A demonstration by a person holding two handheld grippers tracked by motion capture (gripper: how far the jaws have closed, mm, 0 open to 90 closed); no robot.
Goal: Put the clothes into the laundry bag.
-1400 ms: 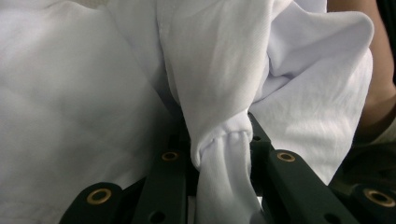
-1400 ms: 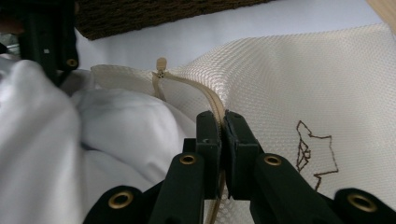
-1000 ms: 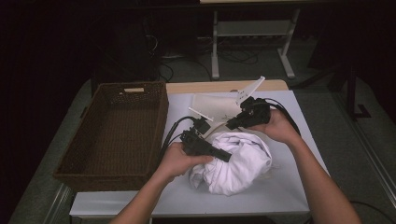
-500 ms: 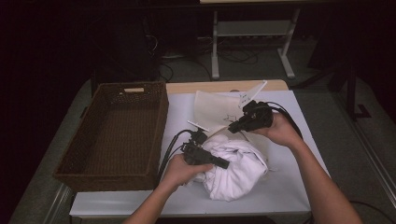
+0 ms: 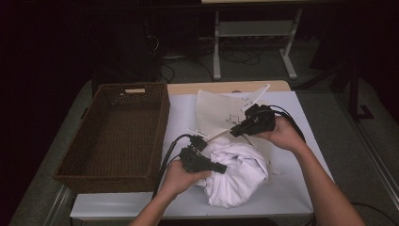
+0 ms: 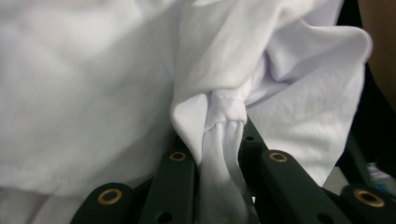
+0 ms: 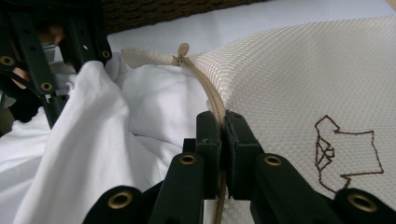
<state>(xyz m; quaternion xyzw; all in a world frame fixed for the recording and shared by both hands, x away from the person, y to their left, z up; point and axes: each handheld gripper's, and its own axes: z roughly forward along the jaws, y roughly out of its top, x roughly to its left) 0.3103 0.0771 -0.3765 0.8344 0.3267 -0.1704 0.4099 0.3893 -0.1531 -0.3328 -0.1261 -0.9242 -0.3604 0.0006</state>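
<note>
Stuffing a white garment into a mesh bag, right of the wicker basket

Left gripper, forearm angled inward, has just pinched the white garment; right gripper, wrist raised, clamps the mesh laundry bag at its zipper edge.

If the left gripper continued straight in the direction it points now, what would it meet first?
The left gripper, shut on a fold of the white garment, points into the bundle. It would probably push first into more of that cloth, then the mesh laundry bag behind; depth is unclear.
</note>
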